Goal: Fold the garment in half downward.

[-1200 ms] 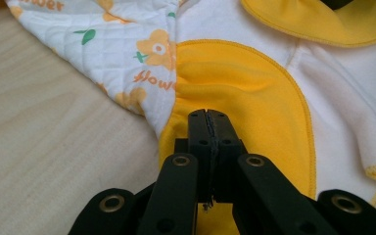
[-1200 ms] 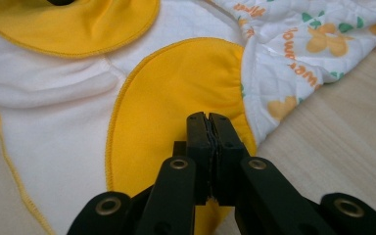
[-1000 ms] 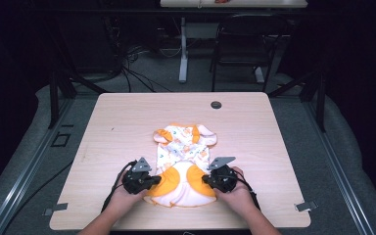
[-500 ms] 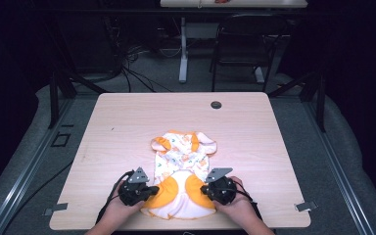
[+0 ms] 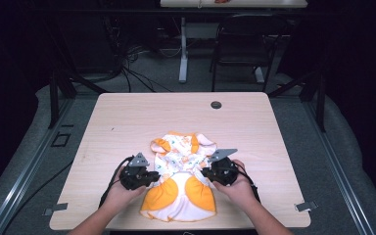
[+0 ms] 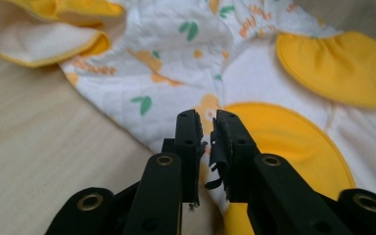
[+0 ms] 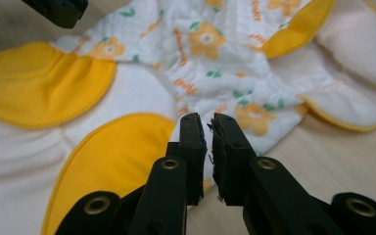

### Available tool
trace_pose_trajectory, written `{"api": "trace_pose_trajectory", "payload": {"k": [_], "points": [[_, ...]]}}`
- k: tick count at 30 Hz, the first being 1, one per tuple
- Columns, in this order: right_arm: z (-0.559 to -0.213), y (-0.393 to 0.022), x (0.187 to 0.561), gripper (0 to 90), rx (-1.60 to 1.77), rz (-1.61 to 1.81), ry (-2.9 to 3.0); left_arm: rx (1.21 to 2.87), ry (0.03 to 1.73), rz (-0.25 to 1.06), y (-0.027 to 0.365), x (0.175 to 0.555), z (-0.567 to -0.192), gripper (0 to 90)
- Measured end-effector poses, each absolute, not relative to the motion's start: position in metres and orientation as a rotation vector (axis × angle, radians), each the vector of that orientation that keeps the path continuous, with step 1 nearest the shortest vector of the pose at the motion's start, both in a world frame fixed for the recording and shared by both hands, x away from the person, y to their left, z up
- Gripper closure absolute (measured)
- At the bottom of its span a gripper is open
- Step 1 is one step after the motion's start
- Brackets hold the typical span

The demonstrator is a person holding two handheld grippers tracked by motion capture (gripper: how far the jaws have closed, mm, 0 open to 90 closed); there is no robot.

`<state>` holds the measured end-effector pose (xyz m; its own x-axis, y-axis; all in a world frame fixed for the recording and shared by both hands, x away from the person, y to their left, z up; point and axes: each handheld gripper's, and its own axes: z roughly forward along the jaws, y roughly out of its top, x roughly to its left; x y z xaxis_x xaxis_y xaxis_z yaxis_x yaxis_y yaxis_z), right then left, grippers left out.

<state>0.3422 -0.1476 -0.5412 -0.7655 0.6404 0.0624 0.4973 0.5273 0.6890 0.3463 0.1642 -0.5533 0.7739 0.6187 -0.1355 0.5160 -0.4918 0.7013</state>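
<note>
A small white baby garment [image 5: 181,188] with orange panels and a flower print lies spread on the table, near the front edge. My left gripper [image 5: 152,176] is at its left edge and my right gripper [image 5: 206,172] at its right edge, each in a hand. In the left gripper view the left gripper [image 6: 206,118] hangs over the garment [image 6: 254,73] with a narrow gap between the jaws and no cloth in it. The right gripper [image 7: 206,120] stands the same way over the garment [image 7: 142,73]. Both pairs of jaws have just been opening.
The wooden table [image 5: 127,122] has a round black grommet [image 5: 216,105] near its far edge. Beyond it stand a chair [image 5: 240,44] and a table leg, with cables on the floor. Metal brackets sit at the table's front corners.
Both hands pulled toward the near edge, drawing the garment's lower part longer, then lifted slightly. The jaws of both grippers have parted, and the cloth lies loose on the table.
</note>
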Motion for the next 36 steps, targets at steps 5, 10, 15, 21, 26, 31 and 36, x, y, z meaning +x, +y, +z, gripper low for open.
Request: {"api": "trace_pose_trajectory", "payload": {"k": [5,10,15,21,26,31,36], "points": [[-0.531,-0.148,0.368,83.1,1.003,1.062,2.536,2.172,0.865,0.188,0.162,0.372,-0.543,78.3],[-0.523,-0.148,0.404,83.5,1.044,1.065,2.527,2.146,0.876,0.186,0.153,0.4,-0.532,77.4],[-0.52,-0.145,0.432,84.1,1.087,1.071,2.483,2.168,0.883,0.203,0.141,0.43,-0.536,79.4],[-0.518,-0.136,0.46,85.7,1.124,1.043,2.46,2.16,0.887,0.208,0.131,0.451,-0.544,83.6],[-0.525,-0.129,0.478,84.8,1.174,1.024,2.448,2.15,0.926,0.24,0.129,0.465,-0.546,85.7],[-0.535,-0.127,0.486,81.3,1.198,0.977,2.458,2.143,0.956,0.244,0.131,0.476,-0.549,83.6],[-0.547,-0.131,0.493,64.8,1.267,0.949,2.459,2.138,0.99,0.254,0.135,0.486,-0.559,69.2]]}}
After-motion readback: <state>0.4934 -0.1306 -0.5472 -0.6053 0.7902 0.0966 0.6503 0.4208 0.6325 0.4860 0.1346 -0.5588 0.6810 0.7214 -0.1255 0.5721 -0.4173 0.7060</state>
